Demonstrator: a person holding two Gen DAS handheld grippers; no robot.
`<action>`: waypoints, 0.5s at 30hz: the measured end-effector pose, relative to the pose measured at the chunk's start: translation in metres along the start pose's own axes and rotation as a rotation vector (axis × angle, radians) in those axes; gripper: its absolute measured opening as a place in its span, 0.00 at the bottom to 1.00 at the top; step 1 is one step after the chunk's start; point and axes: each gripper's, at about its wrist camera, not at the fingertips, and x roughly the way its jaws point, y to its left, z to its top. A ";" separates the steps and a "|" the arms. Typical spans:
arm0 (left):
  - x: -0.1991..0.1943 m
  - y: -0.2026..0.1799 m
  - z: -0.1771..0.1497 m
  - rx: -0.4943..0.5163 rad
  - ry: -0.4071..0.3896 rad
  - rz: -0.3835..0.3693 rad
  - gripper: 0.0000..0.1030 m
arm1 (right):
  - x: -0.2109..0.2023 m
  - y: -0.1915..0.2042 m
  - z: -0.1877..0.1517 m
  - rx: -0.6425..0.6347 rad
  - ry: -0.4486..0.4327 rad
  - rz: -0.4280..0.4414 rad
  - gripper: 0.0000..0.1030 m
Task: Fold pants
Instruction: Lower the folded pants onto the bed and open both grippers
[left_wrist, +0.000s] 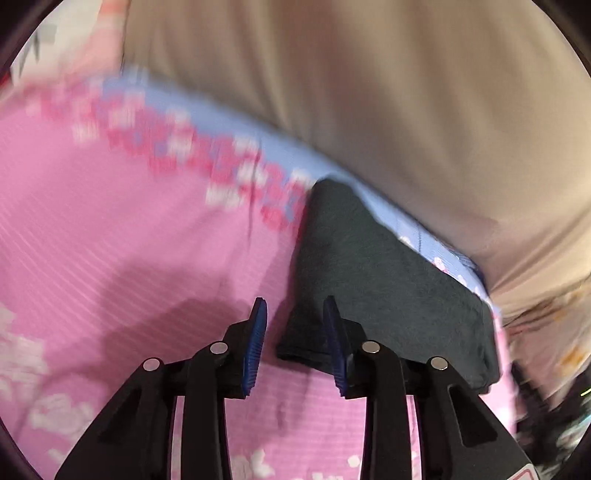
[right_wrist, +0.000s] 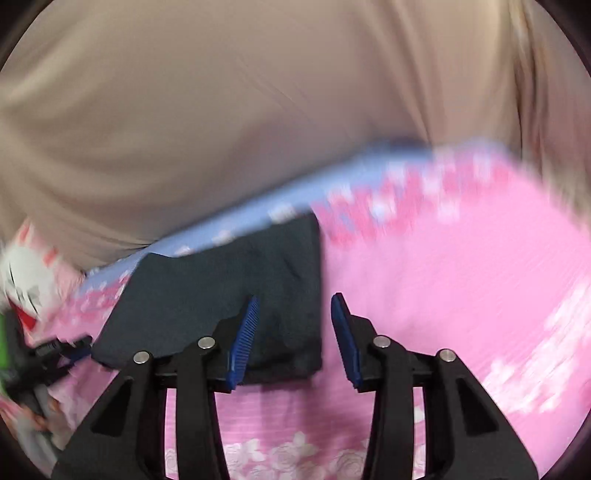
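At centre frame in both wrist views, the folded dark pants (left_wrist: 388, 295) lie on the pink sheet (left_wrist: 110, 240). The left gripper (left_wrist: 295, 343) and right gripper (right_wrist: 293, 339) stand partly open, holding nothing. A careless re-grip at either near corner could drag the stack and undo the fold.

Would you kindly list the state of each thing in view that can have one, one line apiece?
Dark pants: folded into a compact rectangle, lying flat on the pink bedsheet.
Left gripper: jaws apart at the pants' near corner, gripping nothing.
Right gripper: jaws apart over the pants' near edge, gripping nothing.
Beige cloth: draped behind the bed, wrinkled.
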 end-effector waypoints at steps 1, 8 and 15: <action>-0.006 -0.009 -0.005 0.033 -0.023 0.001 0.37 | 0.001 0.011 -0.001 -0.032 0.003 0.023 0.39; -0.015 -0.042 -0.045 0.198 -0.025 0.065 0.54 | 0.015 -0.006 -0.015 0.046 0.086 -0.030 0.22; -0.025 -0.041 -0.074 0.256 -0.033 0.100 0.67 | -0.049 0.008 -0.067 -0.003 0.066 -0.039 0.45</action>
